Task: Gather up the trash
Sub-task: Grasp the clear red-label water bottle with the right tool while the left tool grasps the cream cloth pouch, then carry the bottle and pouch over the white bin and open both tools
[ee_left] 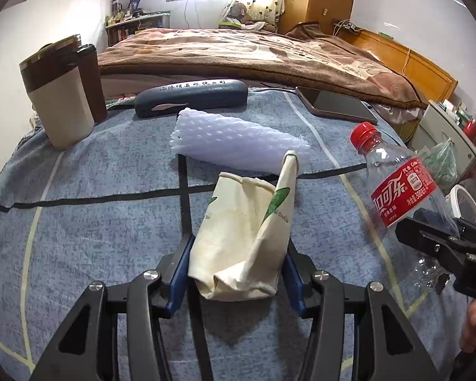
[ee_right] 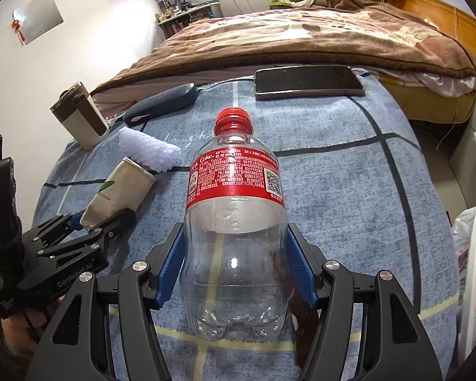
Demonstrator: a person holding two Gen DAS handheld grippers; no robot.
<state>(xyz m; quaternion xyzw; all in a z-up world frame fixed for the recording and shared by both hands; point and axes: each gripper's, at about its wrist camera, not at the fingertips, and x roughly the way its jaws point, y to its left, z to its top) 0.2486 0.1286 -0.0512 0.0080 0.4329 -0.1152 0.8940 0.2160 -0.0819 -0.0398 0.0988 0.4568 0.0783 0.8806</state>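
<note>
My left gripper (ee_left: 236,254) is shut on a crushed cream paper cup (ee_left: 244,238) with a green leaf print, held over the blue cloth. It also shows in the right wrist view (ee_right: 117,190). My right gripper (ee_right: 234,254) is shut on an empty clear Coke bottle (ee_right: 234,222) with a red cap and red label, held upright. The bottle also shows at the right of the left wrist view (ee_left: 399,197). A white foam fruit net (ee_left: 238,139) lies on the cloth beyond the cup.
A blue checked cloth (ee_left: 95,174) covers the table. On it are a beige and brown tumbler (ee_left: 63,95), a dark glasses case (ee_left: 190,96) and a phone (ee_left: 336,101). A bed with a brown blanket (ee_left: 254,50) lies behind. A white bin rim (ee_right: 474,254) shows at right.
</note>
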